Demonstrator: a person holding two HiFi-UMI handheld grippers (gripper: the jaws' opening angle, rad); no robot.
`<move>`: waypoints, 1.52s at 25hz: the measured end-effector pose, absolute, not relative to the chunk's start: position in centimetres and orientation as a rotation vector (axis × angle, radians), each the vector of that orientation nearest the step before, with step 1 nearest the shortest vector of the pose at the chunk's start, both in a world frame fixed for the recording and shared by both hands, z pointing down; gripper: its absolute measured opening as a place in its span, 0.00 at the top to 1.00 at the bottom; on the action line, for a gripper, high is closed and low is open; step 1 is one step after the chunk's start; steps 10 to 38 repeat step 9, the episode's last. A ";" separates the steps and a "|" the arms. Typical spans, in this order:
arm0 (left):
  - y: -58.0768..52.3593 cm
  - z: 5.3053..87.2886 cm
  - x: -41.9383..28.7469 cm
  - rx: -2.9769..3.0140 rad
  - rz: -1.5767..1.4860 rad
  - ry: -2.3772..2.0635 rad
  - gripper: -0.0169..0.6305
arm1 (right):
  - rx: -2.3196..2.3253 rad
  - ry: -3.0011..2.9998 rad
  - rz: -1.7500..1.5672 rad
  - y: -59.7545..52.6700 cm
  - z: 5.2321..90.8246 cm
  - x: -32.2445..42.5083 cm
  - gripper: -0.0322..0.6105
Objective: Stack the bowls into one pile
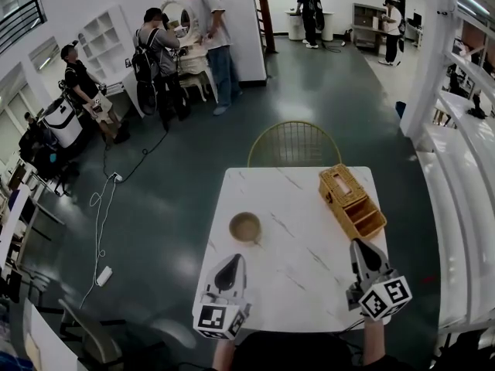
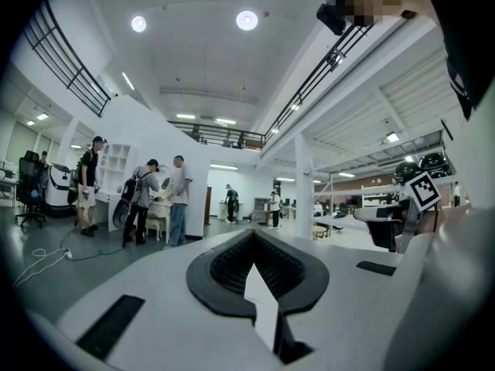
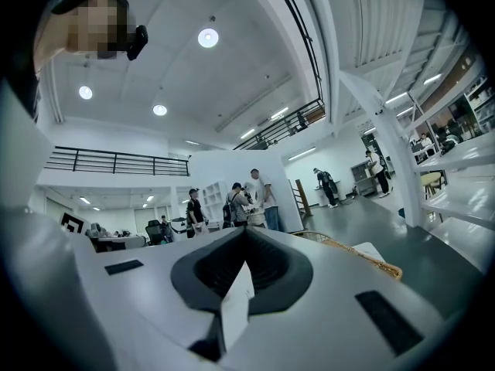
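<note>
Count: two grippers, one bowl in sight, one wicker basket, one marble table, one wire chair.

Left gripper [image 1: 231, 263]: held level above near part of marble table [image 1: 309, 288], aimed away from body and angled slightly right. Forearm straight behind, marker cube at rear. Jaws closed tight, nothing between.

Bowl [image 1: 245, 227]: just ahead of left gripper's tip, a touch to its right, not touching. Sitting upright on table, opening up. Round, so no long axis to report. Single bowl or nested pile: can't tell from head view.

Right gripper [image 1: 361, 247]: also level, aimed away from body and angled slightly left. Jaws fully closed, empty.

Wicker basket [image 1: 352, 201]: just ahead of right gripper's tip. Long axis diagonal, running away and left. Open compartment at end nearest gripper, lidded part at far end.

Wire chair [image 1: 294, 141]: beyond table's far edge, well ahead of both grippers.
</note>
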State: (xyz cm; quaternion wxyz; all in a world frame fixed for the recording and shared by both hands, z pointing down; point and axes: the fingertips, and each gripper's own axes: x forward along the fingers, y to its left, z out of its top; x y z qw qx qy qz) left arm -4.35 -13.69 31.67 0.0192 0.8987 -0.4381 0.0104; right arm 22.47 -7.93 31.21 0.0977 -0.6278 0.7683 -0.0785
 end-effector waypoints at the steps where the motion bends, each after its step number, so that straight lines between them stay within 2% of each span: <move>1: -13.7 31.6 -4.3 2.789 0.032 -1.360 0.95 | -1.860 2.270 -0.236 -7.9 31.2 22.5 0.93; 38: -14.0 32.0 -4.3 2.785 0.036 -1.356 0.95 | -1.880 2.272 -0.218 -7.8 31.5 22.6 0.93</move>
